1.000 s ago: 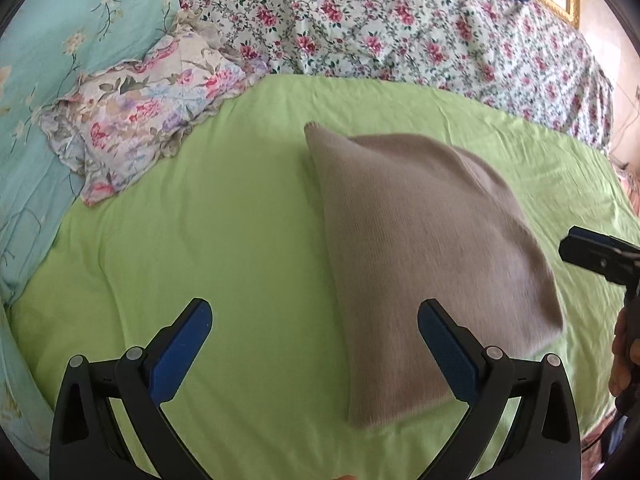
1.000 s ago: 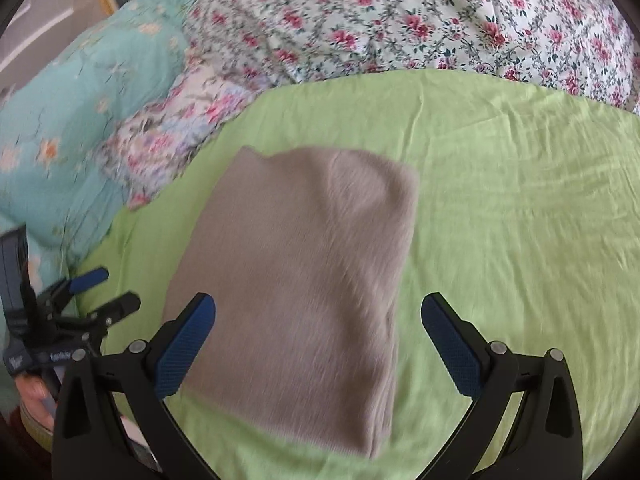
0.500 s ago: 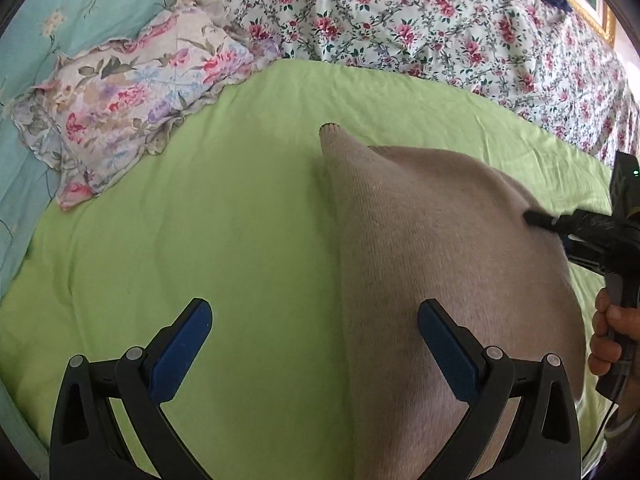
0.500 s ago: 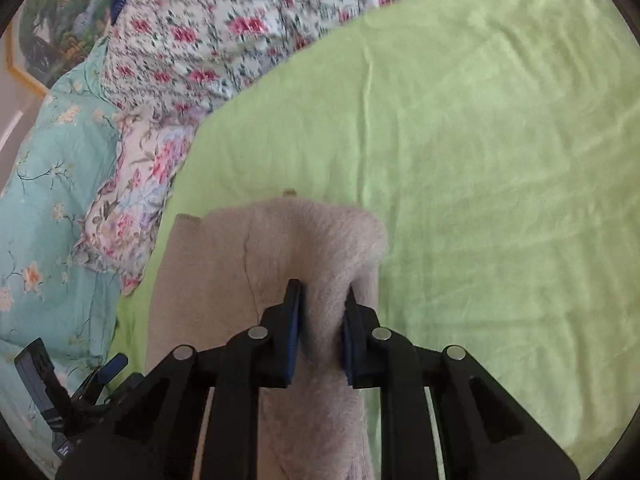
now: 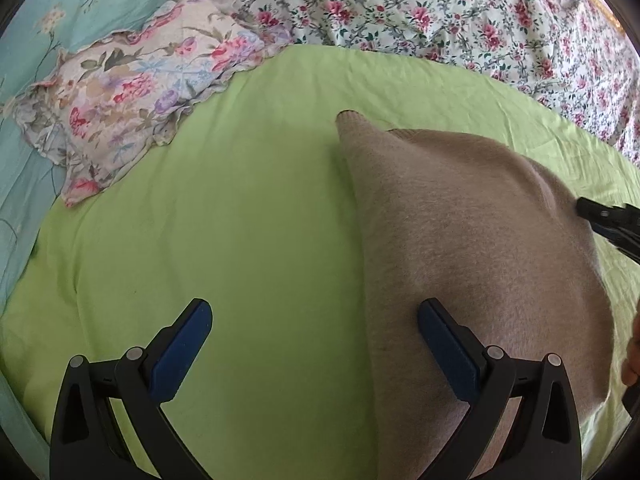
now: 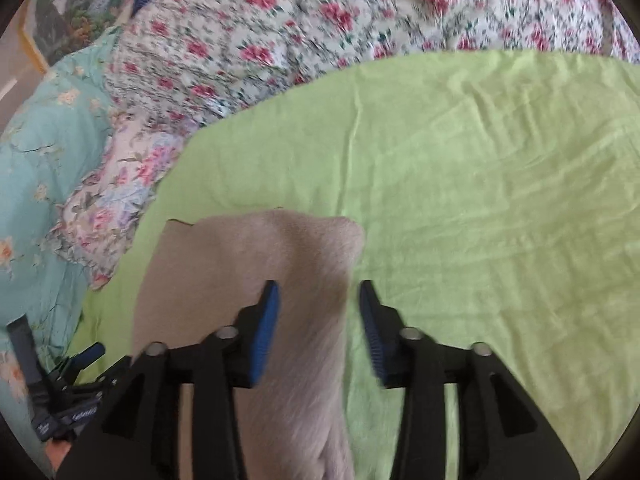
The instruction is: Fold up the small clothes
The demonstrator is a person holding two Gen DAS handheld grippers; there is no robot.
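A: Biggest first. Lime-green cotton bedsheet (image 5: 240, 240) covers the bed & is the work surface. Why's everything on it?

B: Flat & roomy, prob. why the beige knitted garment (image 5: 460, 248) lies on it, already folded into a thick slab. In the right wrist view the garment sits at the sheet's near-left part, w/ one raised ridge (image 6: 320, 264) of knit running toward the camera.

A: Other stuff, relative to the sheet?

B: Beyond its far edge: white quilt w/ red rose print (image 5: 440, 12). Off its left side: teal floral duvet (image 5: 48, 12), then the frilled pastel flower-print pillow (image 5: 136, 92) resting partly on the sheet's left corner. Gold-framed picture (image 6: 60, 12) further back. None of it touches the garment, so nothing blocks a fold.

A: Right gripper (image 6: 316, 320)?

B: Fingers at medium spread, astride the ridge. Jaws have just been opening; the knit is between them but the right pad stands clear of it, so likely a release, not a grasp. The ridge probably stands up from having been pinched.

A: Left gripper (image 5: 316, 344)?

B: Fingers spread wide, holding nothing. It straddles the garment's left edge: one finger over bare sheet, the other over knit. Prob. lined up for that edge. Whether the pad touches the knit — can't tell.

A: Anything in the way?

B: Only each other; both grippers crowd the same small garment.
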